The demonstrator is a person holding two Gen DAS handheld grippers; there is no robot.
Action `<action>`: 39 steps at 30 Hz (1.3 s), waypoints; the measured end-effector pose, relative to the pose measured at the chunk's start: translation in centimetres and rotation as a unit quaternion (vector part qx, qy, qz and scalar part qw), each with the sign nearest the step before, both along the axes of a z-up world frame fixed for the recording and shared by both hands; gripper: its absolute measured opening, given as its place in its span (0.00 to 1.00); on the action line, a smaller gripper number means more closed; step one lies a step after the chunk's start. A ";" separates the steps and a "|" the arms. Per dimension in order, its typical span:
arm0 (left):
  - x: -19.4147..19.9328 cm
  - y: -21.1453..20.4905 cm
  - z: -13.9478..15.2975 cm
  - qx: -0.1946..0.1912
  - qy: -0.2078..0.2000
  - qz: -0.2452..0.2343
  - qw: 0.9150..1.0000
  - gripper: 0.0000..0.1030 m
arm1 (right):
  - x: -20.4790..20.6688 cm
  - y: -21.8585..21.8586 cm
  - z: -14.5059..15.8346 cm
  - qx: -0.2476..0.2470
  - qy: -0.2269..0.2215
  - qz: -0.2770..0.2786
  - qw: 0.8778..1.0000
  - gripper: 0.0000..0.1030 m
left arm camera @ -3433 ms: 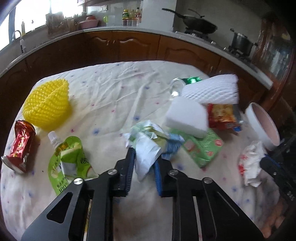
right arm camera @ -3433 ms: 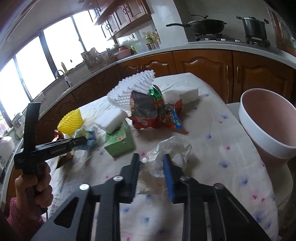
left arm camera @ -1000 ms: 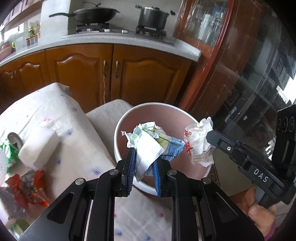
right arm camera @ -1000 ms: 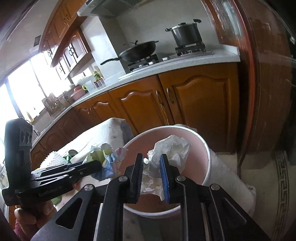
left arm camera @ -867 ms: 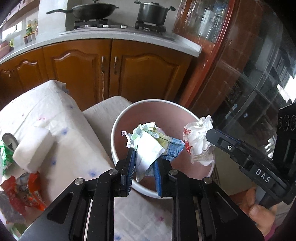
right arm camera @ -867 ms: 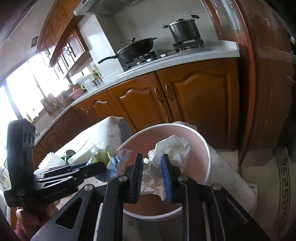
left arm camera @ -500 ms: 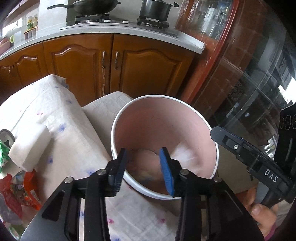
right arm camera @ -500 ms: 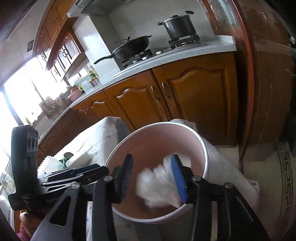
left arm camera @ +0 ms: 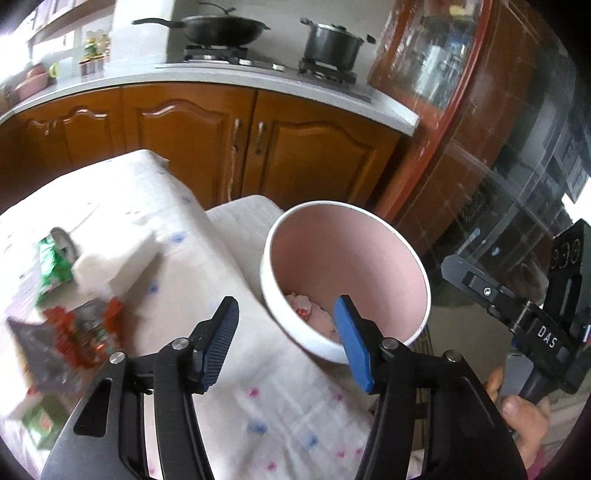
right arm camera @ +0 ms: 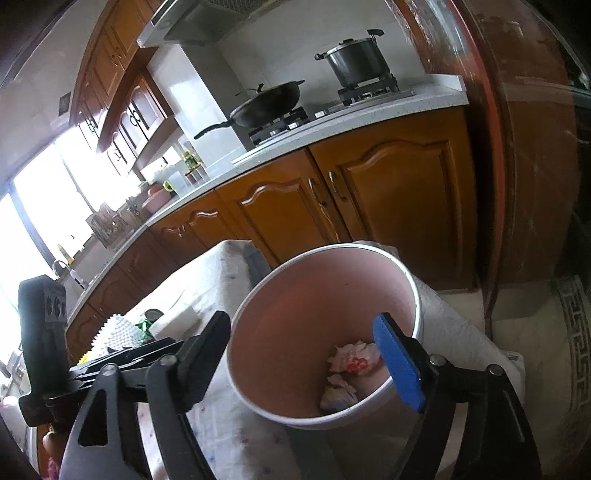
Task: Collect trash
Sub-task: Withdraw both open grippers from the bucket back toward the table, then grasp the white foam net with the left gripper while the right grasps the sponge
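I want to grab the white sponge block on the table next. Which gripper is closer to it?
Left. The left gripper hangs over the table edge, the white sponge block just ahead to its left. The right gripper hangs over the pink bin, farther away.

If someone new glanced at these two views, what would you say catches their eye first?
Most likely the pink bin with its white rim, beside the cloth-covered table, with crumpled trash lying at its bottom. Next, both tools hang wide open and empty above it: the left tool and the right tool, each with a blue pad. Further back, a black wok and a steel pot sit on the stove.
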State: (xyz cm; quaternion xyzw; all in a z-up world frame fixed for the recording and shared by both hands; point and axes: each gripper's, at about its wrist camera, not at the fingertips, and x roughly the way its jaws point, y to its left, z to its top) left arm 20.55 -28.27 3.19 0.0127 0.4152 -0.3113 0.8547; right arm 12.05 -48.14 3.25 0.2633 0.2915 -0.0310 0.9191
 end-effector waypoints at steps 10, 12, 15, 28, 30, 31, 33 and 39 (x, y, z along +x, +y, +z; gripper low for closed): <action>-2.9 6.1 2.0 -0.026 -0.030 0.055 0.998 0.57 | -1.0 2.9 1.1 0.005 -0.018 0.015 1.000 0.85; -3.3 7.3 2.2 -0.027 -0.036 0.065 0.997 0.57 | -1.1 3.8 1.2 0.005 -0.021 0.021 1.000 0.86; -3.9 9.2 2.6 -0.035 -0.043 0.078 0.995 0.60 | -1.1 5.2 1.3 0.005 -0.023 0.032 0.999 0.87; -4.8 16.3 2.1 -0.052 -0.043 0.138 0.988 0.63 | -0.7 10.3 1.5 0.004 -0.024 0.081 0.996 0.87; -4.8 16.9 2.0 -0.051 -0.040 0.145 0.987 0.63 | -0.6 11.0 1.4 0.006 -0.024 0.087 0.996 0.87; -4.8 17.2 1.9 -0.052 -0.040 0.149 0.987 0.63 | -0.6 11.3 1.4 0.005 -0.023 0.090 0.996 0.87; -4.7 17.8 1.9 -0.049 -0.041 0.156 0.986 0.63 | -0.4 11.9 1.4 0.003 -0.022 0.095 0.995 0.87; -4.3 19.2 2.1 -0.047 -0.045 0.167 0.984 0.63 | 0.2 13.2 1.5 0.001 -0.022 0.108 0.994 0.87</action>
